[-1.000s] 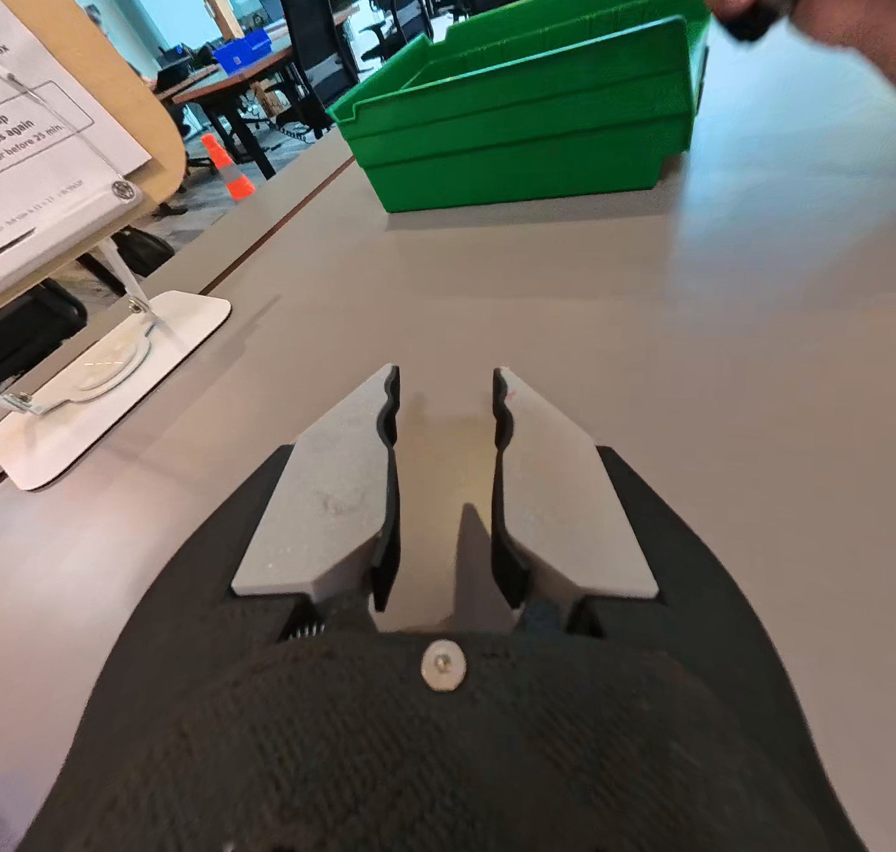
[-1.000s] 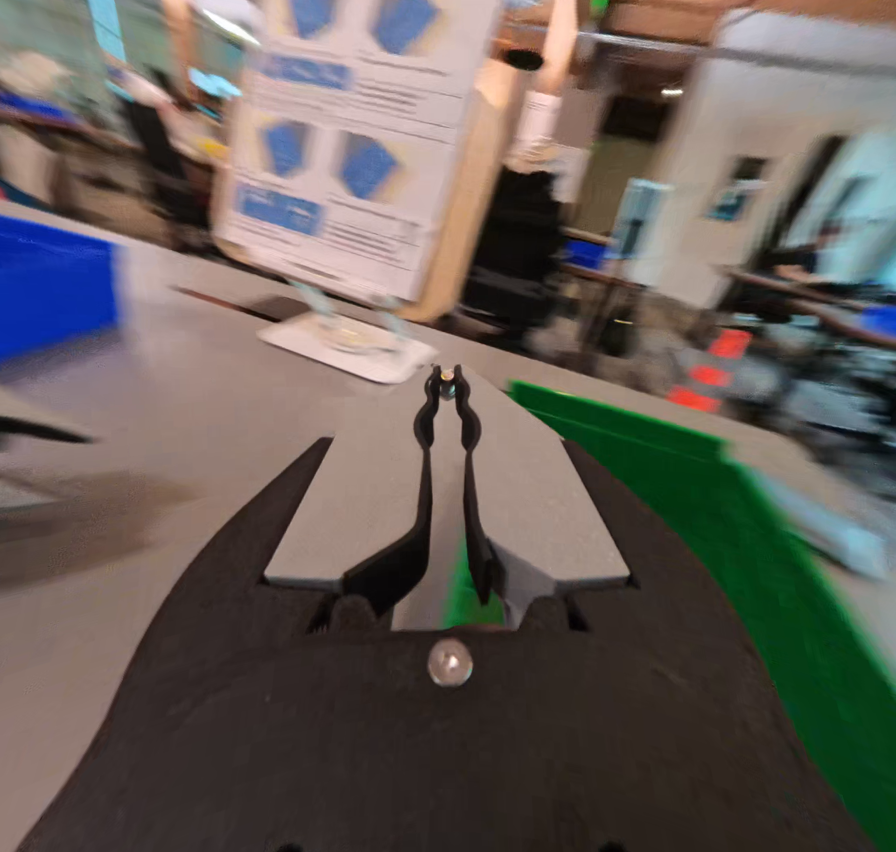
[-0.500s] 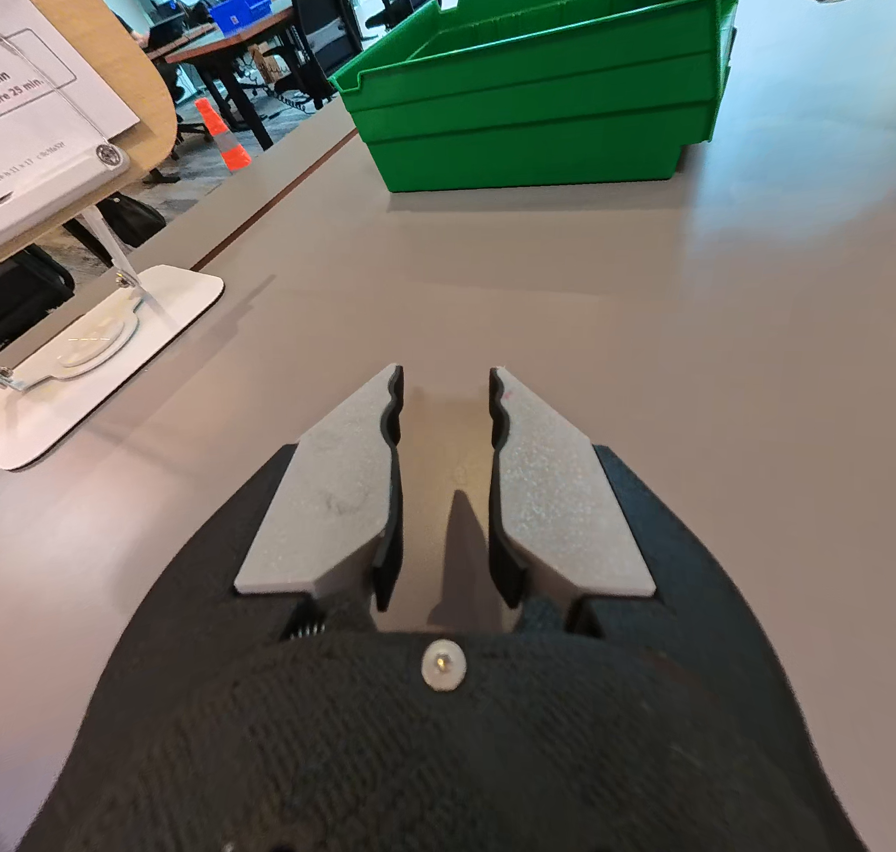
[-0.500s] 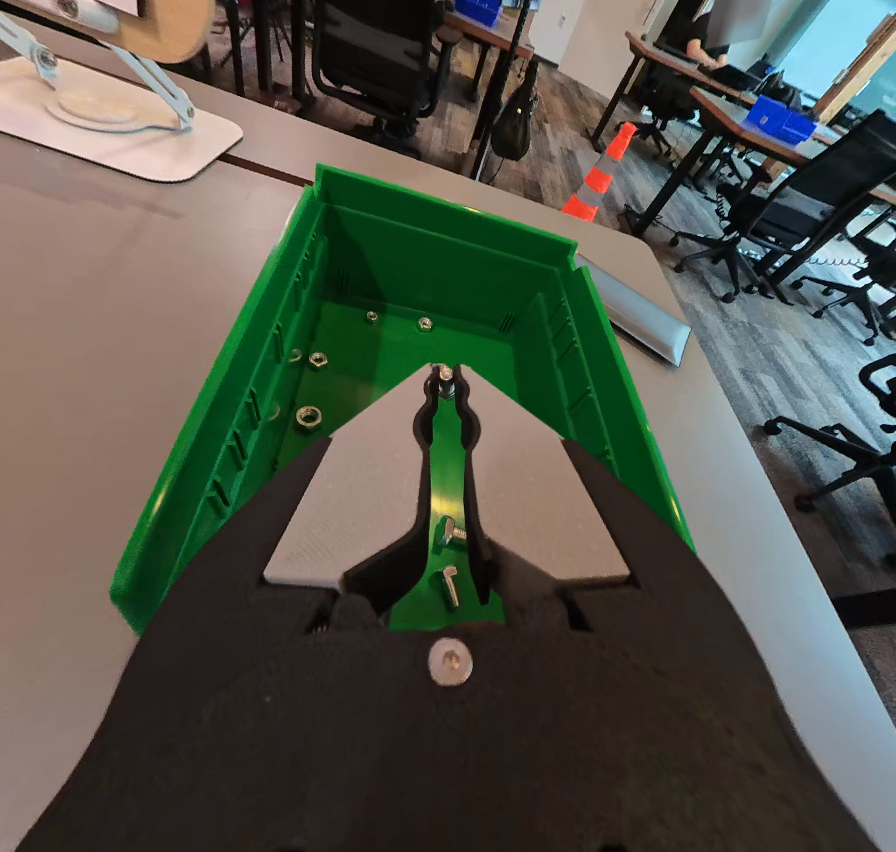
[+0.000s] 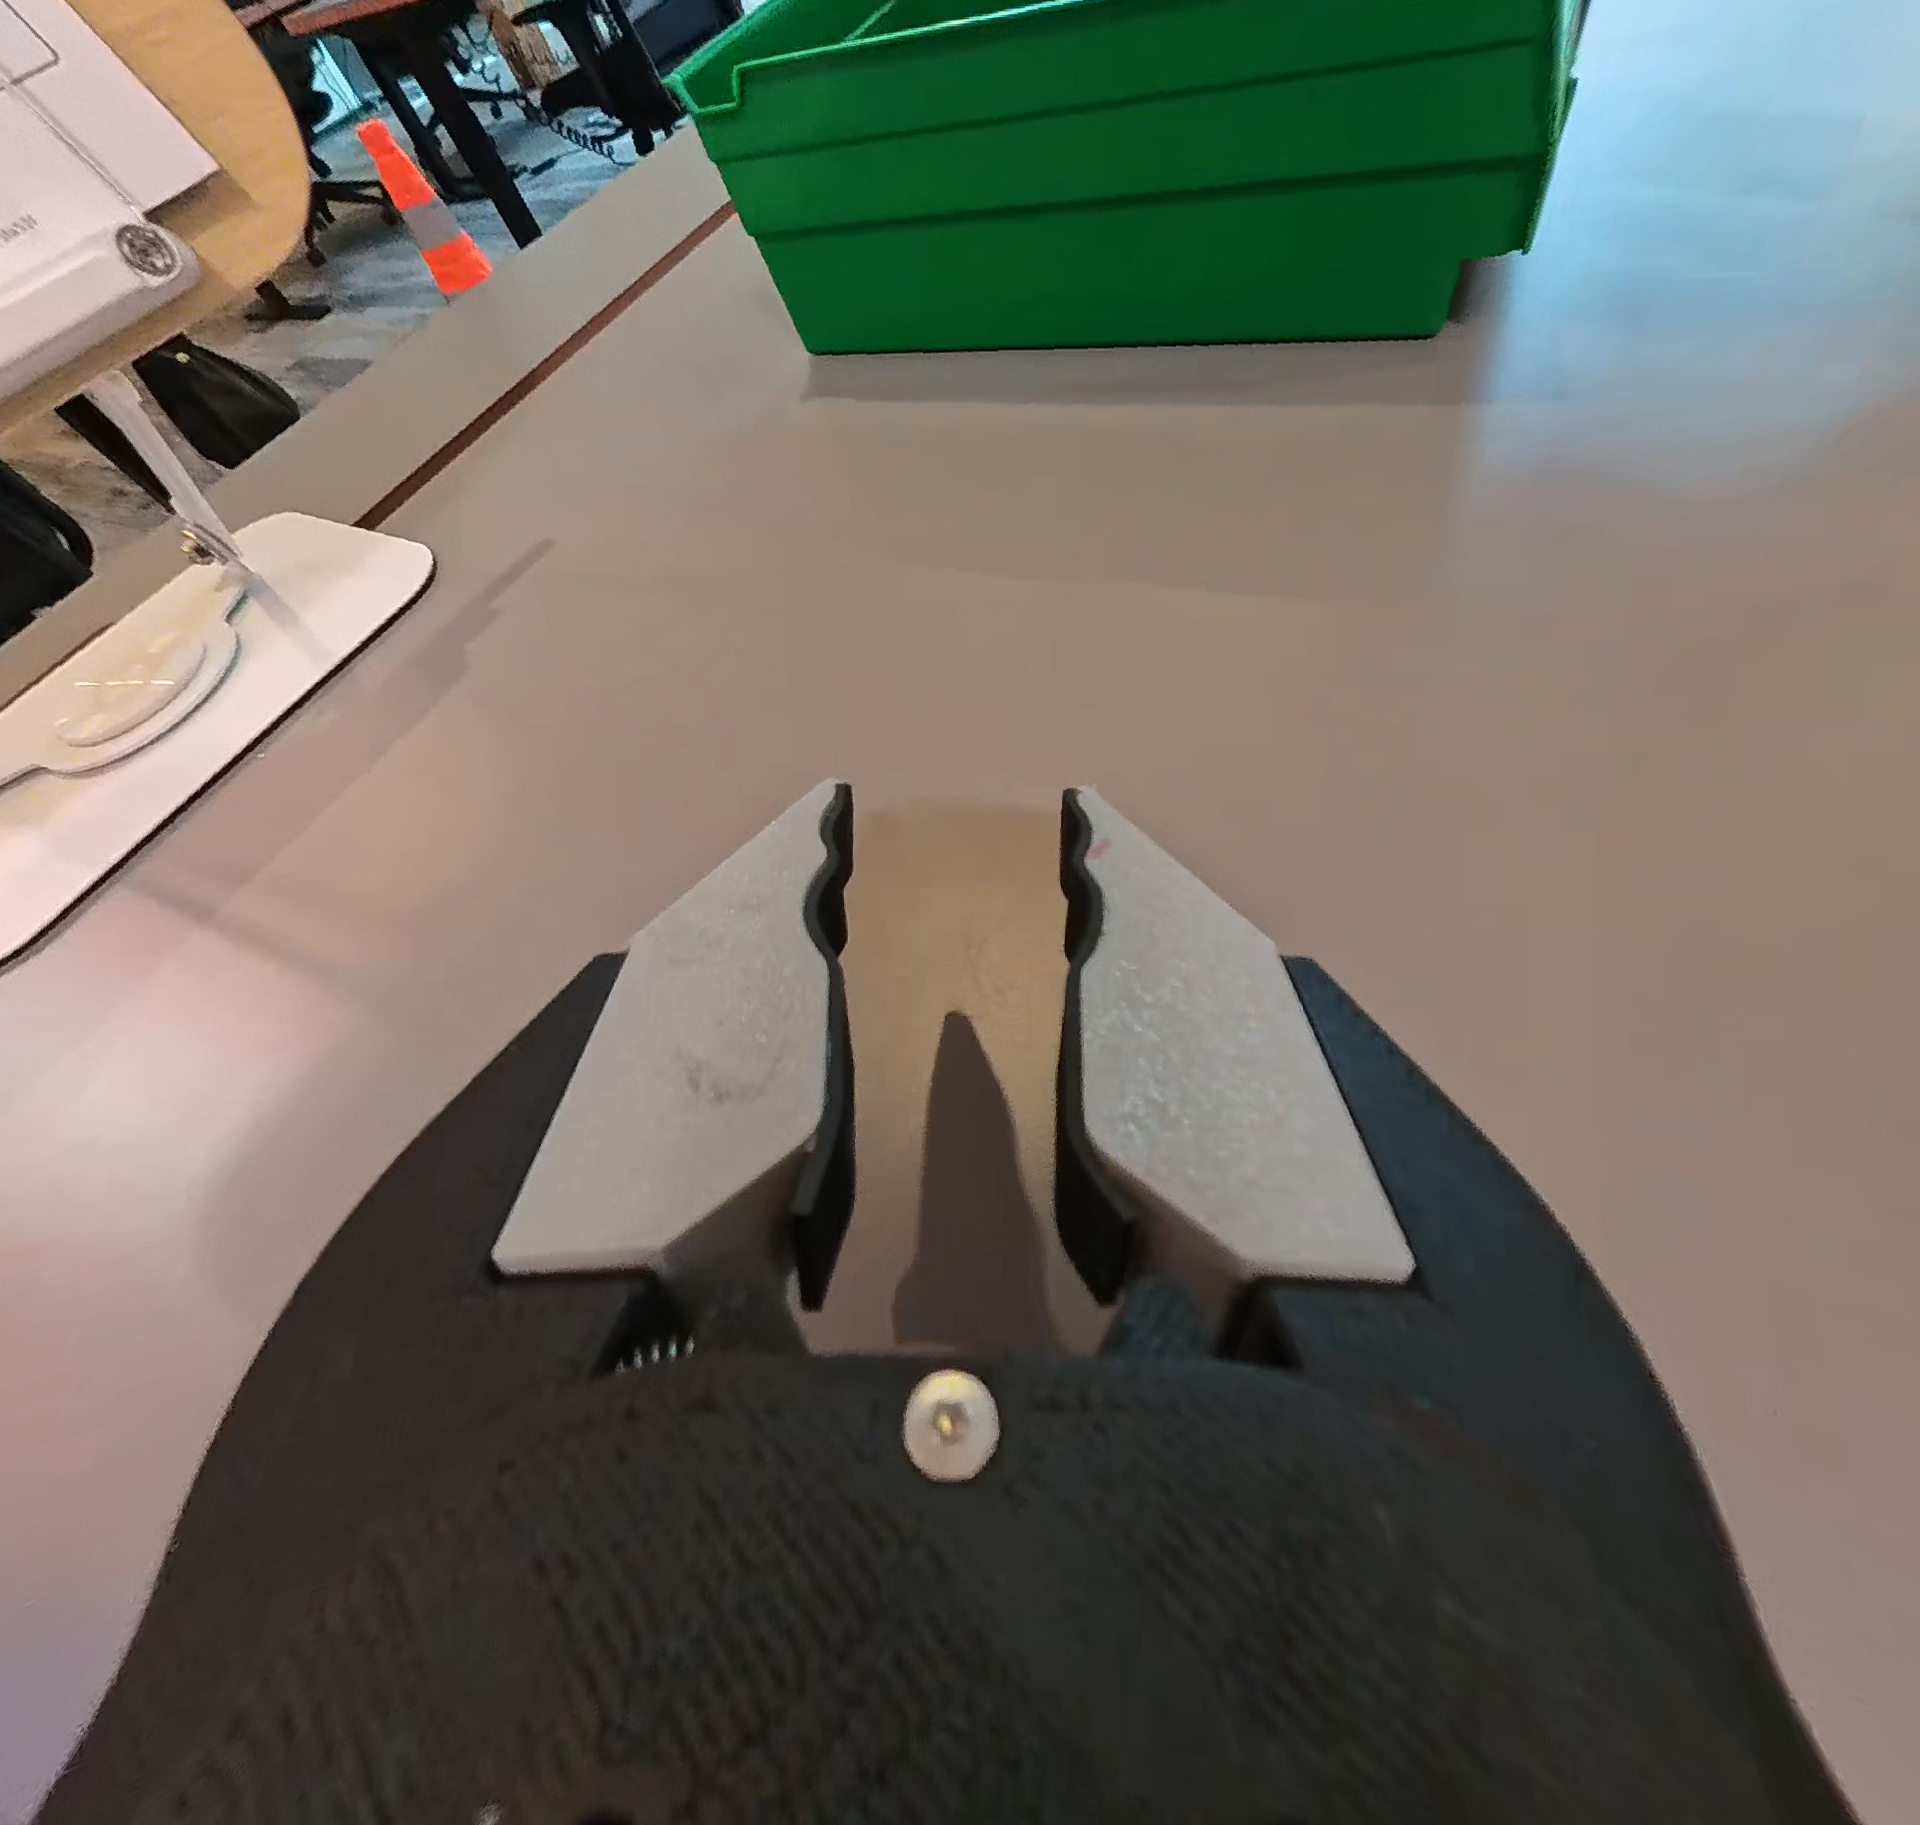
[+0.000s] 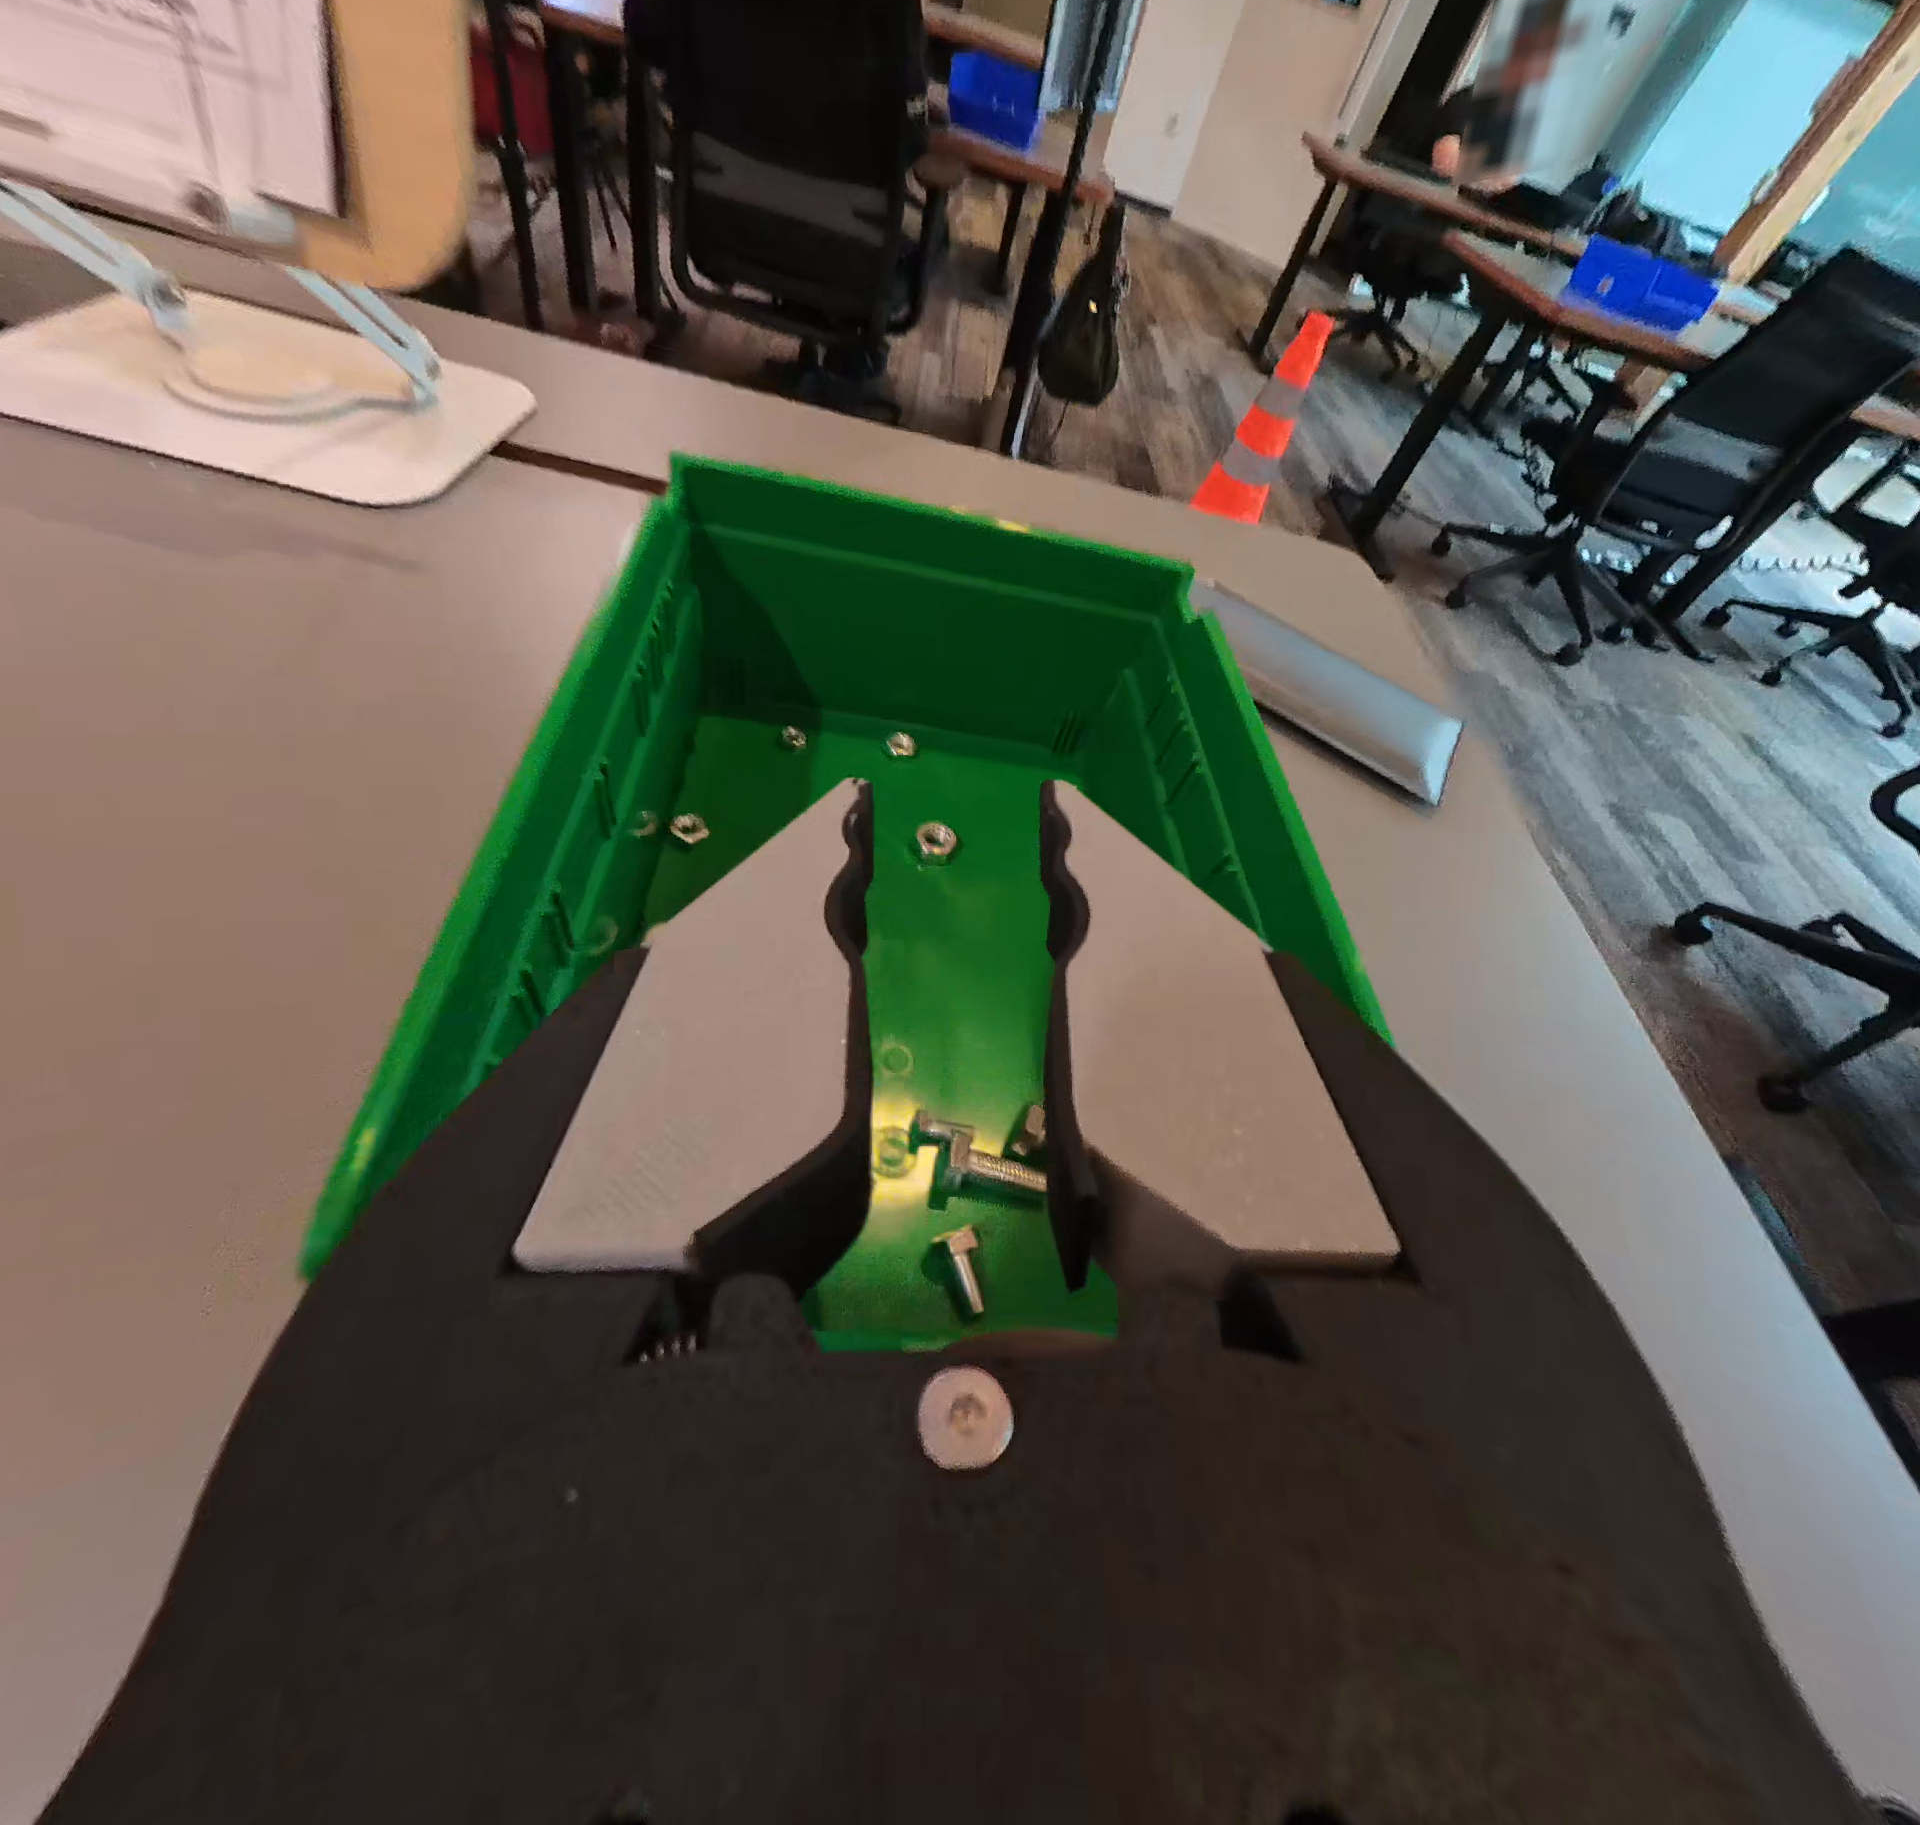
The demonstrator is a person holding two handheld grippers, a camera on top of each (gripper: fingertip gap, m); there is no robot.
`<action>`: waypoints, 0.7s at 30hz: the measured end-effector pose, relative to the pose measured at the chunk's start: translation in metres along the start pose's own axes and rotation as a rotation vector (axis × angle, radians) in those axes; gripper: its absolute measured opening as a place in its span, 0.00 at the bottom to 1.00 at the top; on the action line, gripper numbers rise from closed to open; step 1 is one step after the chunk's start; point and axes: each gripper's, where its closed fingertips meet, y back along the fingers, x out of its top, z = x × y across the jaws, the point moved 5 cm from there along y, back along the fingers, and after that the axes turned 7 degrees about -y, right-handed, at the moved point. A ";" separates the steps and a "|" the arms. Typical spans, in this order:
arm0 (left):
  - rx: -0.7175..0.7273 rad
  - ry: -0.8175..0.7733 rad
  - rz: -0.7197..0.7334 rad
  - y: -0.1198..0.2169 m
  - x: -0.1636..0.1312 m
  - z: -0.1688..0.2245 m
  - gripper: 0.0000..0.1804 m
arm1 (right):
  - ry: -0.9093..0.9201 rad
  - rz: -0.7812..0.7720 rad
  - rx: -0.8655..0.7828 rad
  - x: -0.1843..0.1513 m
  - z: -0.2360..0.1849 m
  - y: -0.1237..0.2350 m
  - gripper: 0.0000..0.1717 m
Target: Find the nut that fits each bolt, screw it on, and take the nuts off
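My right gripper (image 6: 951, 799) is open and empty, hovering over the green bin (image 6: 935, 622). A silver nut (image 6: 932, 843) lies on the bin floor, seen between the spread fingertips and not touched by them. Other nuts lie near the far wall (image 6: 900, 745) and the left wall (image 6: 687, 827). Two bolts (image 6: 987, 1167) lie on the floor near the gripper's base. My left gripper (image 5: 956, 809) is open and empty, low over the grey table (image 5: 1351, 632). From there the green bin (image 5: 1143, 165) stands ahead.
A sign stand with a white base sits on the table at the left (image 5: 208, 653), and also shows in the right wrist view (image 6: 260, 393). A grey bar (image 6: 1340, 695) lies right of the bin near the table edge. Chairs, desks and an orange cone (image 6: 1257, 425) stand beyond. There is about 35 cm between the tips of the two grippers.
My right gripper swung over the green bin with a small nut pinched at its tips, then opened; the nut has left the grasp. My left gripper stayed open and hardly moved.
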 end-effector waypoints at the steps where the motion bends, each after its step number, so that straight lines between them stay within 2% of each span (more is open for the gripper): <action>1: -0.002 0.006 -0.003 0.000 0.000 0.000 0.21 | 0.007 0.015 0.010 0.005 -0.005 0.004 0.18; 5: -0.014 0.032 -0.048 -0.003 -0.005 -0.001 0.24 | 0.045 0.056 0.091 0.019 -0.033 0.022 0.23; 10: -0.021 0.033 -0.077 -0.004 -0.007 0.000 0.25 | 0.090 0.089 0.298 0.029 -0.089 0.040 0.34; 13: -0.031 0.048 -0.098 -0.005 -0.010 0.000 0.26 | 0.111 0.091 0.420 0.029 -0.125 0.046 0.38; 15: -0.039 0.061 -0.110 -0.006 -0.011 -0.001 0.27 | 0.128 0.055 0.516 0.021 -0.152 0.047 0.41; 19: -0.050 0.080 -0.141 -0.008 -0.015 -0.002 0.29 | 0.131 -0.027 0.681 -0.007 -0.202 0.038 0.40; 21: -0.053 0.086 -0.168 -0.008 -0.018 -0.002 0.29 | 0.144 -0.039 0.707 -0.021 -0.221 0.029 0.38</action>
